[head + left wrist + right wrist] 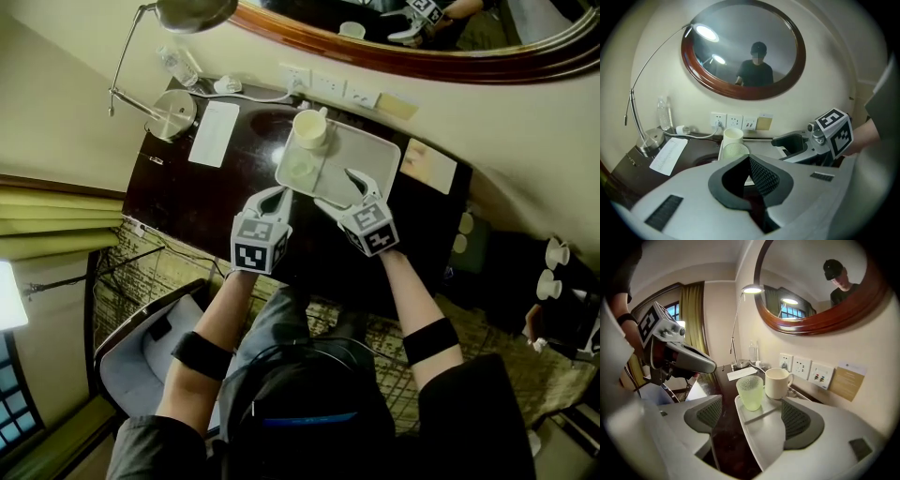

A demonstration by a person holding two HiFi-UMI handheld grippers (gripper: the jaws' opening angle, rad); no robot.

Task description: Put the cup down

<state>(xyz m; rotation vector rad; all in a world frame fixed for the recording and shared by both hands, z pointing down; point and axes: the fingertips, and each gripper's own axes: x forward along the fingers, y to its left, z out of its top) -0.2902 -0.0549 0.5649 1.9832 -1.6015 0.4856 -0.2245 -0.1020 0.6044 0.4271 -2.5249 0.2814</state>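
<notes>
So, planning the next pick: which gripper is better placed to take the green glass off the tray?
Probably the right. The right gripper is open and empty, with the green glass straight ahead of its jaws on the tray. The left gripper is shut, beside the tray's near corner.

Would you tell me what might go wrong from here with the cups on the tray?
The open right gripper straddles the near edge of the tray; a bump could jolt the tray and tip the green glass. The glass stands near the white mug, so a careless reach could knock either.
</notes>
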